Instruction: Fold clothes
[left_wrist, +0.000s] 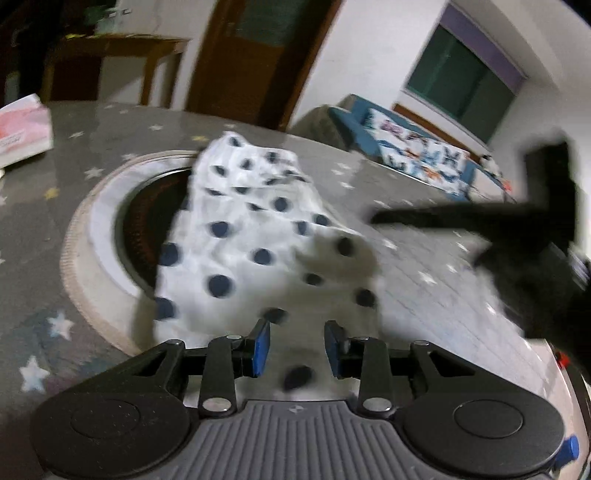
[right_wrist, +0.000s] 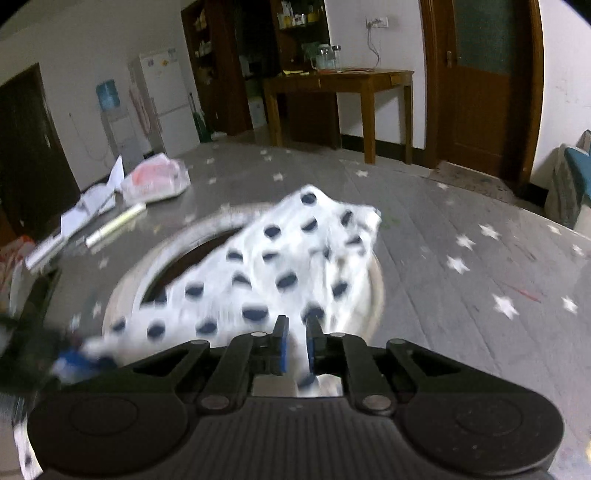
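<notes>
Desk (right_wrist: 461, 229): we see a grey surface with small stars, and it carries everything here. A round ring with a dark opening (left_wrist: 96, 236) is set in its middle.

Garment (left_wrist: 255, 236): the white cloth with dark blue dots lies across the ring and partly covers the dark opening. It is bunched and wrinkled, not flat. Its far end rises in a soft peak and its near end comes to both tools. We cannot find a clean fold line or a neat rectangle, and the pictures are blurred.

Side things: a pink and white packet (right_wrist: 155, 181) and some papers lie well apart from the cloth, at the left edge of the desk in the right wrist view.

Right gripper (right_wrist: 296, 341): its jaws are nearly together and white cloth passes between the blue pads, so we judge that it is clamped on an edge of the garment.

Left gripper (left_wrist: 297, 349): its jaws stand apart. Cloth lies under and between them, but the pads do not press on it.

Progress: we judge that folding is not finished, because the cloth is in a loose heap. Whether some folds are already inside the heap, we cannot tell. What is left, as far as we see, is to spread the cloth smooth and bring it to a tidy folded shape on the desk.
</notes>
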